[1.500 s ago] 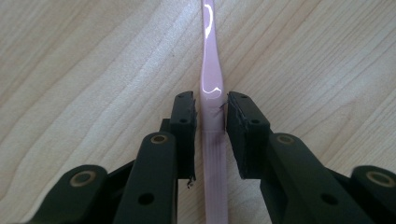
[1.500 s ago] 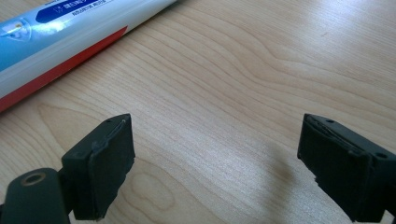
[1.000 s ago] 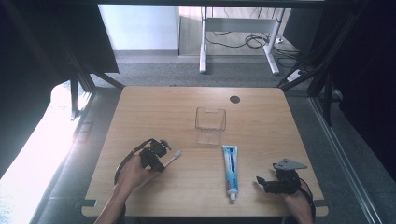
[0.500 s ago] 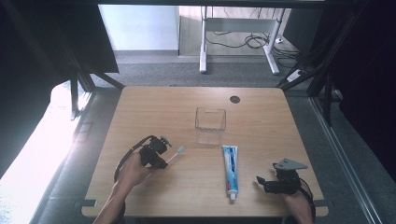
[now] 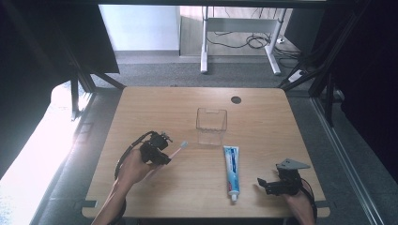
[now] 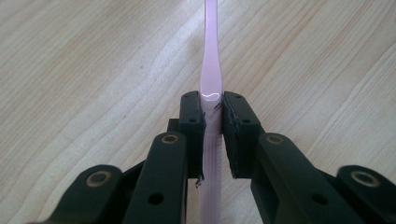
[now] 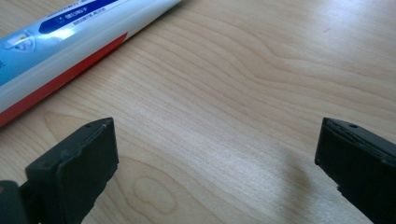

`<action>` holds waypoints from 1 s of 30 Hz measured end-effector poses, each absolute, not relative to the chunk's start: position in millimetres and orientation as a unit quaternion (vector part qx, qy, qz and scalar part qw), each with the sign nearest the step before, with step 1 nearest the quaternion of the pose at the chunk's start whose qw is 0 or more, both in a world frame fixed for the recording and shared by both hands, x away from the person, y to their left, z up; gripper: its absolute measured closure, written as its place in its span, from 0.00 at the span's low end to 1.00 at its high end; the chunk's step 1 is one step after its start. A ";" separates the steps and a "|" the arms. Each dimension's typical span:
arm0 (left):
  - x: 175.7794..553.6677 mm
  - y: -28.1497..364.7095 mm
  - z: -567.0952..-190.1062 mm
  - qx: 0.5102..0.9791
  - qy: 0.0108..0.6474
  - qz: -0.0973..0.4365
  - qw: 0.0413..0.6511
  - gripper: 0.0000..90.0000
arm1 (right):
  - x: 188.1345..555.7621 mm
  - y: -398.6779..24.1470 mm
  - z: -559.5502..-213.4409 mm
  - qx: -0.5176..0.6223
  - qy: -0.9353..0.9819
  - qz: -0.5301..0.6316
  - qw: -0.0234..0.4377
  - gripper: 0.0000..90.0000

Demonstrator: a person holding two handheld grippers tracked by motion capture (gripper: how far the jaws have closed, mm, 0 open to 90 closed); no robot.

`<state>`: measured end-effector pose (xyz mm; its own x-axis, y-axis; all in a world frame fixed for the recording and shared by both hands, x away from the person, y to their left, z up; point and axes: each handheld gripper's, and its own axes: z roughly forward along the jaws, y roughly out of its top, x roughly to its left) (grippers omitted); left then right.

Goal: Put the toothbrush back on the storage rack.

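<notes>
Currently the left hand-held gripper (image 5: 165, 152) is clamped on the pink toothbrush (image 6: 211, 60) low on its handle, pads (image 6: 194, 122) pressing both sides, so the brush head sticks out forward toward the clear cup (image 5: 211, 125). Likely that grip leaves the long end free to drop into the cup. The brush sits off the counter (image 5: 159, 108), left of the cup, apart from it. The right hand-held gripper (image 7: 217, 149) has just been opening; its jaws stand wide with nothing between them, near the cap end of the toothpaste tube (image 5: 231, 168), probably lined up to take it next.
</notes>
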<state>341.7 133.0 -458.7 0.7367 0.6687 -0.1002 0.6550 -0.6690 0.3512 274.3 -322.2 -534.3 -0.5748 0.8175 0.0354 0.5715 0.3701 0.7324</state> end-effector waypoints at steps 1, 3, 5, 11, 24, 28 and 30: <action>342.0 133.1 -457.2 0.913 0.363 0.019 0.187 0.87 | 274.3 -321.9 -534.4 0.427 0.811 0.362 0.170 0.00; 343.0 133.2 -454.1 0.912 0.362 0.021 0.195 0.87 | 274.2 -321.6 -534.0 0.425 0.811 0.364 0.170 0.00; 344.0 133.1 -450.4 0.910 0.361 0.022 0.203 0.87 | 274.2 -321.8 -533.9 0.425 0.811 0.365 0.171 0.00; 345.8 131.5 -437.3 0.904 0.360 0.027 0.231 0.87 | 274.1 -321.8 -534.1 0.425 0.811 0.365 0.170 0.00; 351.9 127.2 -417.4 0.895 0.352 0.047 0.272 0.87 | 273.9 -321.3 -533.9 0.424 0.812 0.362 0.173 0.00; 355.1 125.1 -413.2 0.892 0.350 0.051 0.280 0.88 | 273.9 -321.5 -533.9 0.425 0.811 0.363 0.173 0.00; 356.9 124.3 -411.1 0.891 0.350 0.052 0.285 0.88 | 273.9 -321.3 -533.9 0.425 0.811 0.363 0.173 0.00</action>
